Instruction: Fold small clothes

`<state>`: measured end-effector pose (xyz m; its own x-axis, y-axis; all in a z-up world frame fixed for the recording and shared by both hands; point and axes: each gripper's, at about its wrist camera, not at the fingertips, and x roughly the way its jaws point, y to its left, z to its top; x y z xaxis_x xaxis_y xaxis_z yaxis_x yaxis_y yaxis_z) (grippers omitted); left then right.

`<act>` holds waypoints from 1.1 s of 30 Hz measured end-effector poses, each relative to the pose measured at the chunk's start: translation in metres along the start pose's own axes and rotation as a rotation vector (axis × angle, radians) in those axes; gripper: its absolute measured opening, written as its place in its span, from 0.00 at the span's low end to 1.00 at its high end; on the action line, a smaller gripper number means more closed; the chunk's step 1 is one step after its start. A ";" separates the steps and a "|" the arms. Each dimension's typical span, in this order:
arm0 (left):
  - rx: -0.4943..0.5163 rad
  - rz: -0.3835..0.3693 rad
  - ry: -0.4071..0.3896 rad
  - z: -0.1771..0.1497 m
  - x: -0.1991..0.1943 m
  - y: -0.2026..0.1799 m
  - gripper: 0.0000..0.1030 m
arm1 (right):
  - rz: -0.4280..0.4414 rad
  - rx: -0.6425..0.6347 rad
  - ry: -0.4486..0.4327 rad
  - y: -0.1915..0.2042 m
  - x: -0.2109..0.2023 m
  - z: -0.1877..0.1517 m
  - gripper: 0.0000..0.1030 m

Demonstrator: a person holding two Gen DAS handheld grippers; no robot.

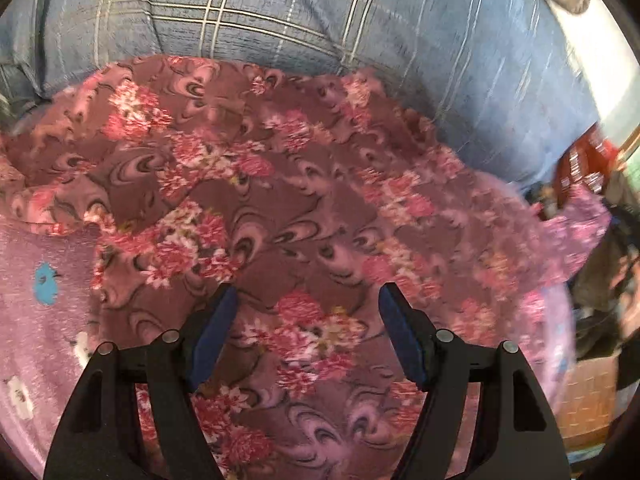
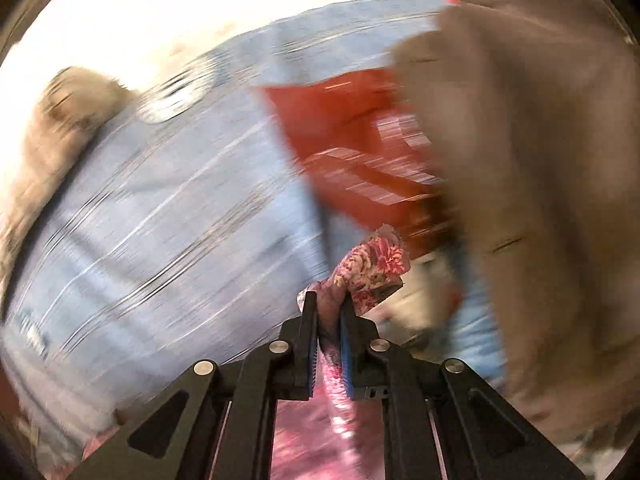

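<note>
The folding seems to be at an early stage. The floral garment [image 1: 280, 200] lies spread and wrinkled on the blue checked bedcover [image 1: 360, 20], and I see no clean fold in it yet. It fills the space in front of the left gripper [image 1: 306, 300] and continues under it. The jaws of this gripper are spread wide, with only cloth showing between and below them, and I judge that the pads do not press on anything.

The right gripper [image 2: 330, 304] has its jaws pressed together on an edge of the same floral cloth. A small bunch of it stands out just beyond the tips, and more pink cloth hangs under the fingers. So one edge is taken; bringing it over the rest and flattening it is probably still to do.

Under the garment, to the left of the left jaws, lies a pale purple cloth [image 1: 40, 320] with a blue patch; I cannot tell if it is another garment or a blanket.

The right wrist view is strongly blurred. A red object [image 2: 352, 140] and a brown mass [image 2: 540, 160] beyond the right jaws cannot be identified. The outline of the garment is cut off, so its type is not clear.
</note>
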<state>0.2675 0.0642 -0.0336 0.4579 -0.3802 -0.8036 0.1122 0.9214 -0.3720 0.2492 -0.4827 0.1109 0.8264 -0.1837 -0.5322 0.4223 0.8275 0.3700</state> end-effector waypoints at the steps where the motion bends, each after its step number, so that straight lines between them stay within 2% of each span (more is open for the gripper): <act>1: -0.016 -0.016 0.003 0.001 -0.001 0.004 0.71 | 0.039 -0.024 0.017 0.020 -0.001 -0.012 0.09; 5: -0.059 -0.039 0.018 0.004 0.000 0.018 0.71 | 0.162 -0.098 0.091 0.072 -0.014 -0.043 0.09; 8: -0.086 -0.064 0.022 0.006 -0.005 0.026 0.71 | 0.249 -0.154 0.171 0.126 -0.001 -0.073 0.09; 14: -0.134 -0.077 -0.028 0.012 -0.027 0.049 0.71 | 0.400 -0.272 0.315 0.229 0.006 -0.151 0.09; 20: -0.247 -0.102 -0.082 0.016 -0.050 0.088 0.71 | 0.551 -0.356 0.426 0.322 0.007 -0.225 0.09; 22: -0.274 -0.104 -0.097 0.017 -0.056 0.098 0.71 | 0.587 -0.366 0.466 0.340 0.005 -0.251 0.10; 24: -0.298 -0.107 -0.107 0.017 -0.060 0.106 0.71 | 0.603 -0.384 0.530 0.353 0.008 -0.280 0.20; 26: -0.318 -0.113 -0.108 0.017 -0.061 0.111 0.71 | 0.590 -0.399 0.655 0.359 0.020 -0.312 0.22; 28: -0.322 -0.115 -0.098 0.016 -0.058 0.113 0.71 | 0.565 -0.414 0.737 0.355 0.022 -0.329 0.22; 30: -0.314 -0.124 -0.077 0.015 -0.053 0.109 0.71 | 0.576 -0.414 0.736 0.343 0.013 -0.324 0.22; 32: -0.292 -0.156 -0.046 0.014 -0.047 0.100 0.71 | 0.590 -0.387 0.687 0.319 -0.001 -0.304 0.31; 33: -0.274 -0.178 -0.024 0.013 -0.042 0.092 0.72 | 0.585 -0.369 0.659 0.304 -0.007 -0.293 0.41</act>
<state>0.2700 0.1663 -0.0278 0.4737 -0.5285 -0.7045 -0.0473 0.7835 -0.6196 0.2626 -0.0749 0.0043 0.4455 0.5547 -0.7027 -0.2287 0.8294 0.5097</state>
